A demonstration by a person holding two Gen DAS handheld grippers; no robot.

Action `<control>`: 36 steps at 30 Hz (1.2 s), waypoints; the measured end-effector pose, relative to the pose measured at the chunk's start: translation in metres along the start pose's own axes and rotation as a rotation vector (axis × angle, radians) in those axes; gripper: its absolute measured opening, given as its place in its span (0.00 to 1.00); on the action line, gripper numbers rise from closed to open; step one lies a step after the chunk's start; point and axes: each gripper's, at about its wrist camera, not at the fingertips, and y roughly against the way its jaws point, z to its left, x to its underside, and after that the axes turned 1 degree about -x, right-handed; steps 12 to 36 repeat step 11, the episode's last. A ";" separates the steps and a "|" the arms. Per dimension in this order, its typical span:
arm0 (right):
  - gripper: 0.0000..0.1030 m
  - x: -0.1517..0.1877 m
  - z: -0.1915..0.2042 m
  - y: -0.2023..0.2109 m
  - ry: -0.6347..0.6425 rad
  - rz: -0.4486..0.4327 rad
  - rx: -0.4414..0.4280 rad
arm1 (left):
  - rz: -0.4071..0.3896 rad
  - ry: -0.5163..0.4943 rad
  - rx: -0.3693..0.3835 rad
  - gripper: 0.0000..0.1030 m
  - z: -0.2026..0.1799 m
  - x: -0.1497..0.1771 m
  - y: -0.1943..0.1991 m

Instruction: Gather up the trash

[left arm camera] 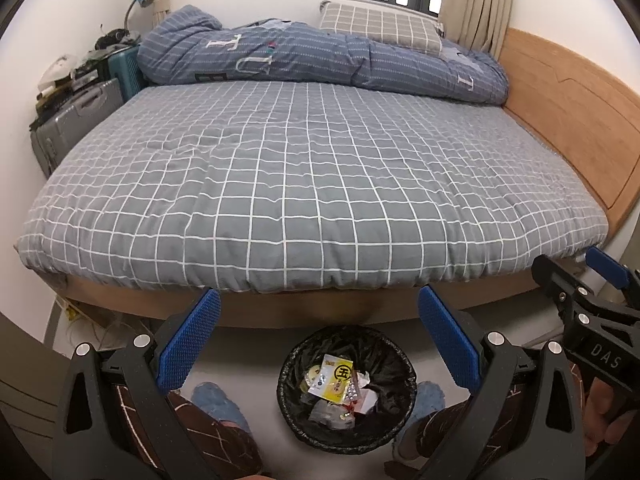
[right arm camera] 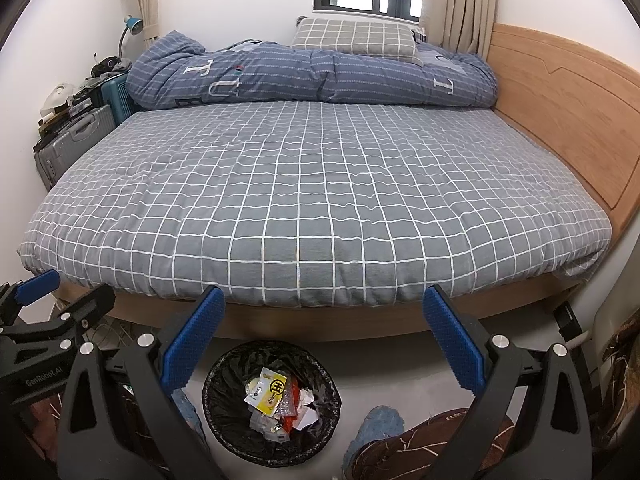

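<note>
Black-lined, the round trash bin (left arm camera: pixel 347 388) stands upright on the floor just before the bed (left arm camera: pixel 304 184), mouth up, already holding wrappers, a yellow packet (left arm camera: pixel 334 378) topmost and lying aslant. Both the left gripper (left arm camera: pixel 320 340) and the right gripper (right arm camera: pixel 324 340) hang above it, fingers spread and empty. No litter shows on the grid bedspread, so collecting looks finished or nearly so; any next move calls for finding a stray piece first.

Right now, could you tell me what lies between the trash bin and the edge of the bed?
Only a strip of bare grey floor separates the trash bin from the bed, seen in both wrist views. Both grippers, left and right, are open and empty.
</note>
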 end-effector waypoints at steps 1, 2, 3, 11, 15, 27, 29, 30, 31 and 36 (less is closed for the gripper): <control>0.93 0.000 0.000 0.000 0.000 0.000 -0.001 | 0.002 0.003 -0.001 0.94 0.001 0.000 0.000; 0.93 0.001 0.001 0.001 0.001 -0.001 -0.001 | 0.001 0.007 -0.002 0.94 0.001 0.000 0.000; 0.93 0.001 0.001 0.001 0.000 -0.001 -0.001 | -0.001 0.011 -0.003 0.94 0.002 0.000 0.000; 0.93 0.002 0.003 0.002 0.001 -0.001 -0.003 | -0.006 0.009 0.005 0.94 0.005 -0.001 0.000; 0.93 0.002 0.003 0.002 0.001 -0.001 -0.003 | -0.006 0.009 0.005 0.94 0.005 -0.001 0.000; 0.93 0.002 0.003 0.002 0.001 -0.001 -0.003 | -0.006 0.009 0.005 0.94 0.005 -0.001 0.000; 0.93 0.002 0.003 0.002 0.001 -0.001 -0.003 | -0.006 0.009 0.005 0.94 0.005 -0.001 0.000; 0.93 0.002 0.003 0.002 0.001 -0.001 -0.003 | -0.006 0.009 0.005 0.94 0.005 -0.001 0.000; 0.93 0.002 0.003 0.002 0.001 -0.001 -0.003 | -0.006 0.009 0.005 0.94 0.005 -0.001 0.000; 0.93 0.002 0.003 0.002 0.001 -0.001 -0.003 | -0.006 0.009 0.005 0.94 0.005 -0.001 0.000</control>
